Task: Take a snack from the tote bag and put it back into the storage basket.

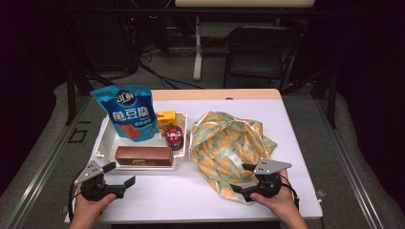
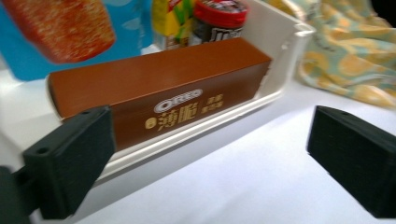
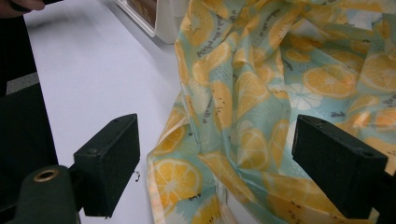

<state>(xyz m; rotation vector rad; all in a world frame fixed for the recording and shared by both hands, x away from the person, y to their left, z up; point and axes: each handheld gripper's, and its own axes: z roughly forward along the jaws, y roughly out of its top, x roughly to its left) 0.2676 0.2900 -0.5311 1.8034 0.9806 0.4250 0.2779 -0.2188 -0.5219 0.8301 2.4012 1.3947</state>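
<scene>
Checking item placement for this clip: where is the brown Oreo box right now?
In the high view, the brown Oreo box lies along the near edge of the white tray, left of the orange-print bag and just ahead of the left gripper.

This looks like a lab or recording room, not a home — the surroundings are dark, and only the white table is lit. Behind it a tangle of cables runs across a grey carpeted floor, beside the leg of another desk and a black folding chair. Metal rails frame the table on both sides — a purpose-built test station.
</scene>
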